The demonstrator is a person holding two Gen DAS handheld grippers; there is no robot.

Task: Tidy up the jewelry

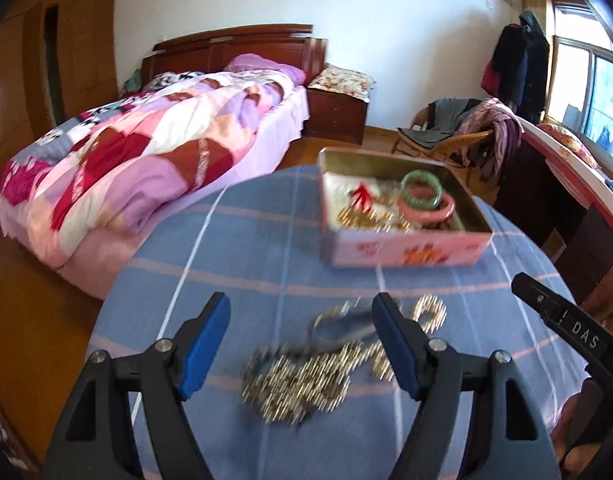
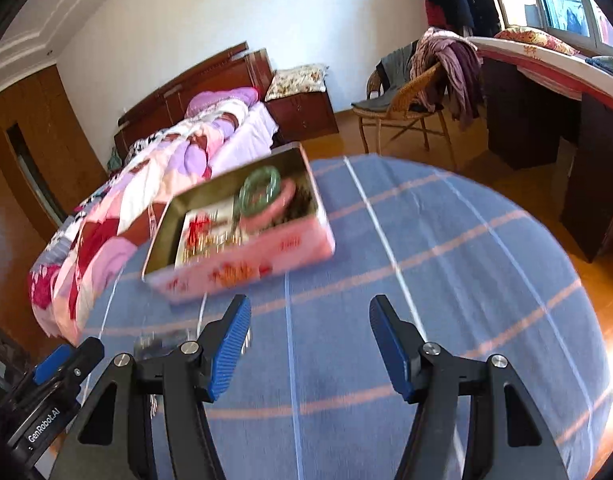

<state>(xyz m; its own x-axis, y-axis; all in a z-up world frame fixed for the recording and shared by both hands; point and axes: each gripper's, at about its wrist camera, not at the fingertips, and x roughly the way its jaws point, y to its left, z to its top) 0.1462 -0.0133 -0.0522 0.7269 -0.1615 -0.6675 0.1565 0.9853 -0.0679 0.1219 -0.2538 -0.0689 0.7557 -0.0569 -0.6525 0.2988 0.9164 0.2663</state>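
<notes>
A pink tin box (image 1: 406,246) stands open on the blue checked tablecloth (image 1: 246,248); it holds a green bangle (image 1: 422,184), a pink bangle (image 1: 430,210), a red tassel and gold chains. A blurred pile of silvery-gold jewelry (image 1: 302,380) with a metal ring lies on the cloth between my left gripper's open jaws (image 1: 302,308). In the right wrist view my right gripper (image 2: 310,312) is open and empty over bare cloth (image 2: 446,280), the box (image 2: 250,260) just ahead to its left. The left gripper (image 2: 58,364) shows at the lower left.
A bed with a patchwork quilt (image 1: 138,152) lies beyond the table at left. A wicker chair with clothes (image 1: 458,128) and a desk (image 1: 566,184) stand at right. The right gripper's body (image 1: 566,320) juts in at the right edge.
</notes>
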